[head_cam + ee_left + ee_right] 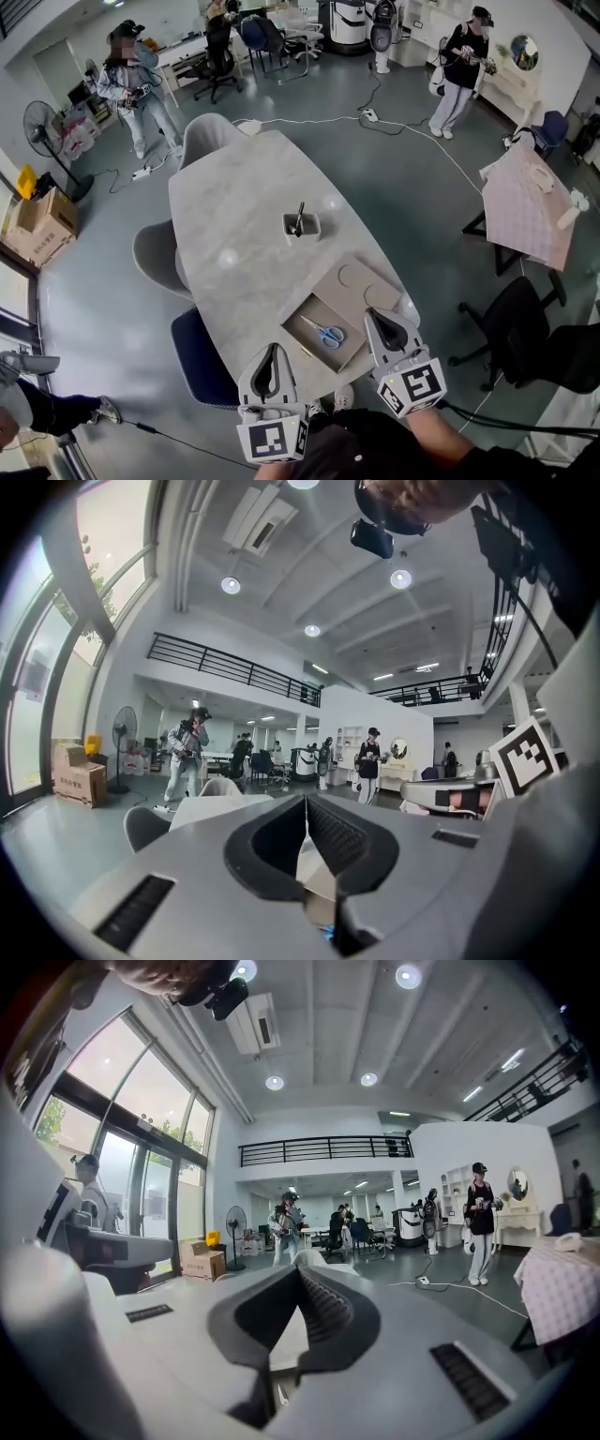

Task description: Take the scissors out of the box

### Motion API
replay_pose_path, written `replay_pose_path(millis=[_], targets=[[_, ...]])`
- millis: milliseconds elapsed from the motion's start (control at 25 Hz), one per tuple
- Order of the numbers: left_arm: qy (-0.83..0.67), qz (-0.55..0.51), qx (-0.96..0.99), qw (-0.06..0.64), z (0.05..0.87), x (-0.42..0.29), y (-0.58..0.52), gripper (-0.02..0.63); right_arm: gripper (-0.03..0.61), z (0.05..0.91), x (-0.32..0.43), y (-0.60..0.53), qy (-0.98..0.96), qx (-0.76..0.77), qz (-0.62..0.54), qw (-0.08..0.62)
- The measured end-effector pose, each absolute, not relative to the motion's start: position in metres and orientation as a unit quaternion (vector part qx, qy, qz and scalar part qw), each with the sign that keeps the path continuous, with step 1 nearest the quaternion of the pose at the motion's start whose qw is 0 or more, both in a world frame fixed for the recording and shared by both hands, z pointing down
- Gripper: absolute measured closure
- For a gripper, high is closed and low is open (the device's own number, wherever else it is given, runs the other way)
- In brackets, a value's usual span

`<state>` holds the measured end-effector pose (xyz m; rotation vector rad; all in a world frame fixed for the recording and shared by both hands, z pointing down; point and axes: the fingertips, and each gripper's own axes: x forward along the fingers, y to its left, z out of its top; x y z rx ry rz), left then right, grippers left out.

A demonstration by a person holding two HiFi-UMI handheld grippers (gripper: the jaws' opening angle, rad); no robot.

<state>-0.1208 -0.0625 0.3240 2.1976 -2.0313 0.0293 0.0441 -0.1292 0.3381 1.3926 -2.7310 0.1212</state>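
The scissors (324, 334), with blue handles, lie flat in a shallow open cardboard box (293, 324) near the front end of the grey table (234, 216). The box's flat lid (361, 281) lies just behind it. My left gripper (272, 350) hangs at the table's near edge, left of the box, jaws shut and empty. To the right of the box is my right gripper (372, 316), also shut and empty, its tip by the lid's near corner. In the left gripper view the pressed-together tips (306, 804) point across the table; the right gripper view shows the same (300, 1270).
A small white dish (301, 226) holding a dark stick-like item stands mid-table. Chairs (157, 255) sit along the table's left side and one (208, 131) at the far end. A black office chair (511, 319) is at the right. People stand far back; cables (412, 127) cross the floor.
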Motion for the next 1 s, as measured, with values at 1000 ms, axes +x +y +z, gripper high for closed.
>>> replay_pose_path(millis=[1000], targets=[[-0.645,0.073,0.737,0.187,0.466,-0.104,-0.094,0.597,0.58,0.553,0.012,-0.134,-0.88,0.331,0.029,0.34]])
